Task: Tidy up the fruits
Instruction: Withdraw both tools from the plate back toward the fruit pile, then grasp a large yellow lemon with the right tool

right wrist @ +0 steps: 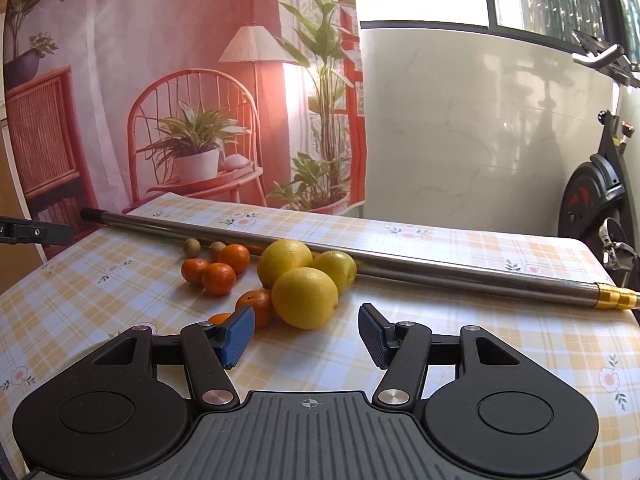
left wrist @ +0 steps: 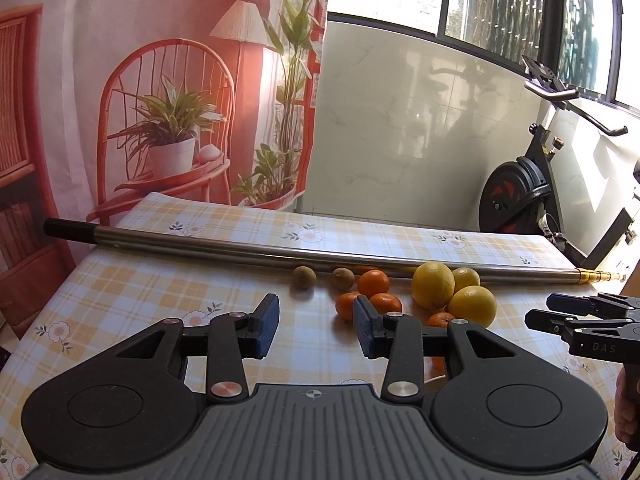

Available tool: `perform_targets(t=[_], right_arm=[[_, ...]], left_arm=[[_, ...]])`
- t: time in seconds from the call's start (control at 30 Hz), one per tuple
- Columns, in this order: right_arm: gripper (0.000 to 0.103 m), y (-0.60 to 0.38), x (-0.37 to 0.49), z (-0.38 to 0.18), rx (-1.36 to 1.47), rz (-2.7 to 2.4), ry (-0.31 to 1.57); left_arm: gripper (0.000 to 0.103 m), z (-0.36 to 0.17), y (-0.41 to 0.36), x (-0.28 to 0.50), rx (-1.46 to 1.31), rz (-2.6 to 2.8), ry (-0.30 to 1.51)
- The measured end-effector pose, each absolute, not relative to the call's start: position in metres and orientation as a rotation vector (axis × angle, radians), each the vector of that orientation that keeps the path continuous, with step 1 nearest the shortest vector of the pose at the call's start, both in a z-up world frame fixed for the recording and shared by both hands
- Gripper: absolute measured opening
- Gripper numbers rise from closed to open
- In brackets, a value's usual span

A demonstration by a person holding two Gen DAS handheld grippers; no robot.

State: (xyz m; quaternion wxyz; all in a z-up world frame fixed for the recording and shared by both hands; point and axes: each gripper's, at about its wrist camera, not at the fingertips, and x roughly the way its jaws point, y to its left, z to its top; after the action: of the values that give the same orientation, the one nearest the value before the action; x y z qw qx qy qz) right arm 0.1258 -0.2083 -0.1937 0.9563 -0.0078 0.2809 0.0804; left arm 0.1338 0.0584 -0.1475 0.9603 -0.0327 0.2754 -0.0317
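Fruit lies loose in the middle of the checked tablecloth (left wrist: 120, 280). There are two brown kiwis (left wrist: 304, 277), several tangerines (left wrist: 373, 282) and three large yellow citrus (left wrist: 433, 285). My left gripper (left wrist: 316, 330) hovers just short of the tangerines, open, with nothing between its blue pads (left wrist: 267, 326). In the right wrist view my right gripper (right wrist: 307, 334) is open and holds nothing, right behind the nearest yellow citrus (right wrist: 305, 298). A tangerine (right wrist: 256, 306) sits by its left pad. The right gripper (left wrist: 539, 309) also shows at the right edge of the left wrist view.
A long steel pole (right wrist: 400, 260) with a gold end lies across the table behind the fruit. An exercise bike (left wrist: 520, 196) stands past the table's right edge, and a printed backdrop (left wrist: 160, 100) hangs behind. A hand (left wrist: 626, 412) holds the right gripper's handle.
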Motion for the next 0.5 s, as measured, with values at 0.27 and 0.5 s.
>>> perform_targets(t=[0.27, 0.5], right_arm=[[0.054, -0.199, 0.179, -0.207, -0.04, 0.186, 0.601], [0.054, -0.198, 0.213, -0.223, -0.005, 0.177, 0.642]], left_arm=[[0.043, -0.152, 0.057, 0.146, -0.071, -0.067, 0.572], [0.043, -0.157, 0.055, 0.153, -0.069, -0.062, 0.596]])
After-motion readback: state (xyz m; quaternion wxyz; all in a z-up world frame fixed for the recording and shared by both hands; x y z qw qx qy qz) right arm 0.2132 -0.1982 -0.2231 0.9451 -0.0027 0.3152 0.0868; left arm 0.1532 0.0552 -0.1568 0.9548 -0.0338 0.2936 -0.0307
